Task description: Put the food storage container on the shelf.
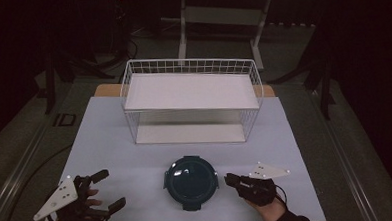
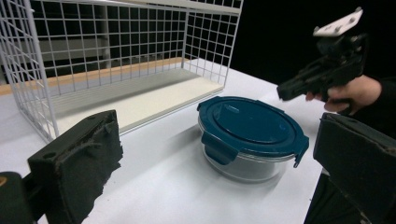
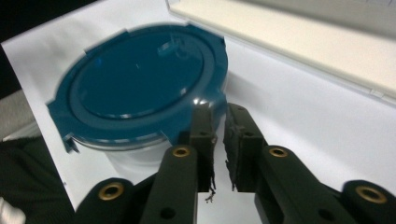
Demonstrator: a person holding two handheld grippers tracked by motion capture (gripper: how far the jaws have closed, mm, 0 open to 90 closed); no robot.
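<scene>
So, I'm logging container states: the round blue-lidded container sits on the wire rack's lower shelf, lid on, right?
Not quite. The container has its lid on, but it sits on the table in front of the wire rack, not on its lower shelf, as the high view shows.

Both grippers black w/ grey 3-cornered plates on top: left gripper (image 1: pixel 108 188), right gripper (image 1: pixel 228 178). Jaw pads are rough black foam, frayed at edges; brass-coloured screw rings on right gripper's jaw arms. Dark sleeve (image 1: pixel 289 219) at right wrist, thin black cable alongside.
</scene>
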